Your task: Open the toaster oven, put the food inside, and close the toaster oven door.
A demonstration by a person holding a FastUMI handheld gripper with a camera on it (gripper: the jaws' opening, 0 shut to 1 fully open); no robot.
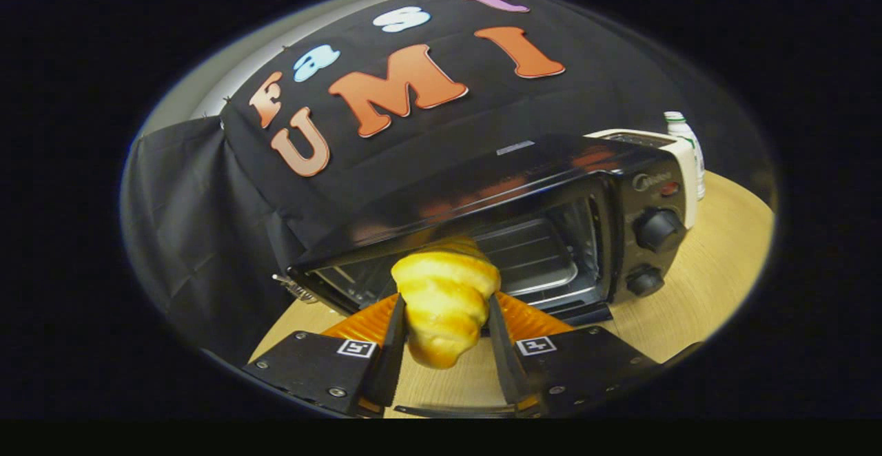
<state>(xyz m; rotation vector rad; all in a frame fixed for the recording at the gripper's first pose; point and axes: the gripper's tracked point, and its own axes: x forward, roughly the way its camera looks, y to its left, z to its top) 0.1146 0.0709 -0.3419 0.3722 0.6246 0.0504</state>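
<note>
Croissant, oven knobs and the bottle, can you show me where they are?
Croissant [444, 301]: gripper view, its striped middle, pressed between both claw fingers.
Top knob [659, 229]: gripper view, its round face on the oven's panel.
Bottle [679, 124]: gripper view, its top, behind the oven.

A glossy golden croissant-shaped pastry [444, 297] sits pinched between the two fingers of the gripper [444, 332], its tip pointing back toward them. Just beyond it, a black metal toaster oven [551, 194] stands on the light wooden table [716, 284] with its cavity open and wire rack showing, two round knobs on its right panel.
</note>
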